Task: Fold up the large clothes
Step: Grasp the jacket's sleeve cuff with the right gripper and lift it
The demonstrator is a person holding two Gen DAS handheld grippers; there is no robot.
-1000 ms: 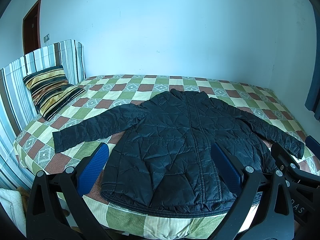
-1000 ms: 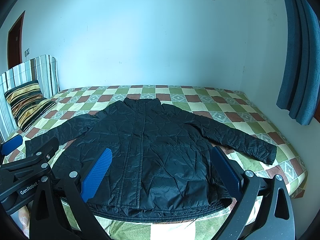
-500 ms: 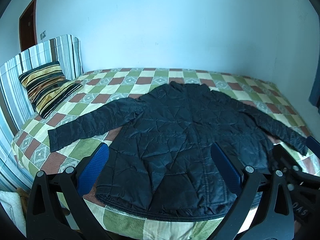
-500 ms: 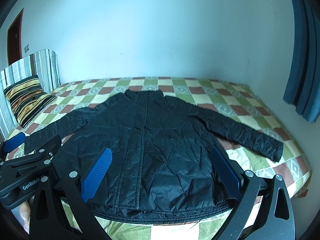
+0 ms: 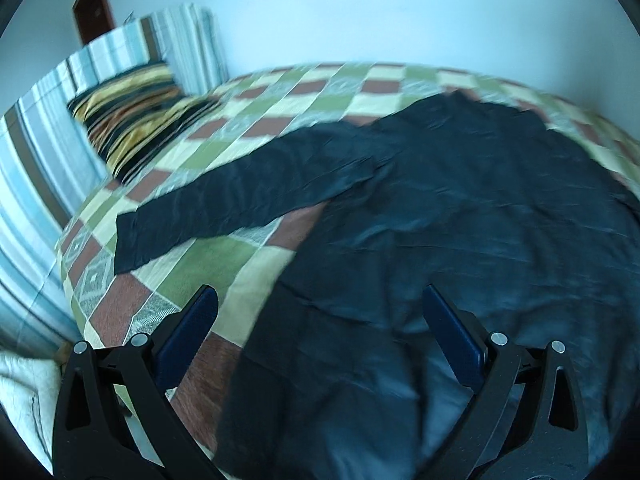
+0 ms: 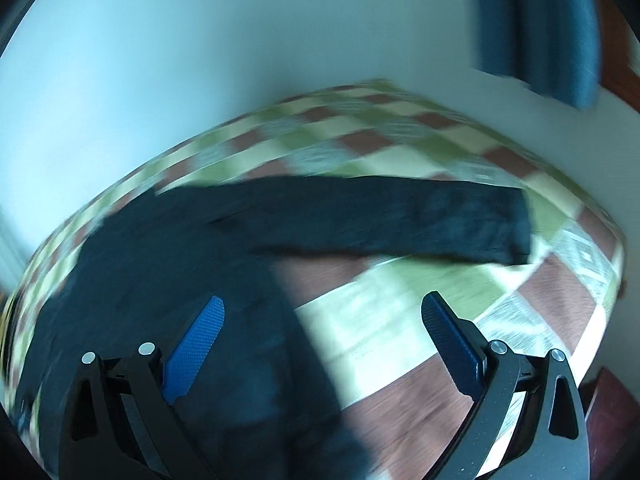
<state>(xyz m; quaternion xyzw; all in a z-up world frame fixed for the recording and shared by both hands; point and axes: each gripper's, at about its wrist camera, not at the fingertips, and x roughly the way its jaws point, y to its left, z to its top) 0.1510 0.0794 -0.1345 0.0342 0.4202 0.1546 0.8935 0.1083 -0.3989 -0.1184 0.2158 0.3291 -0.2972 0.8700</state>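
A black quilted jacket lies spread flat on the checked bedspread. Its left sleeve stretches out toward the pillow side. My left gripper hangs open over the jacket's lower left edge, nothing between its blue pads. In the right wrist view the jacket body fills the left, and its right sleeve reaches across to the bed's right side. My right gripper is open above the jacket's right flank and the bedspread. Both views are blurred by motion.
A striped pillow leans on the striped headboard at the left. A dark door stands behind it. A blue curtain hangs at the right wall. The bed's right corner drops off to the floor.
Both grippers have moved in closer and lower over the bed and swung apart, the left toward the left sleeve, the right toward the right sleeve. The jacket has not moved.
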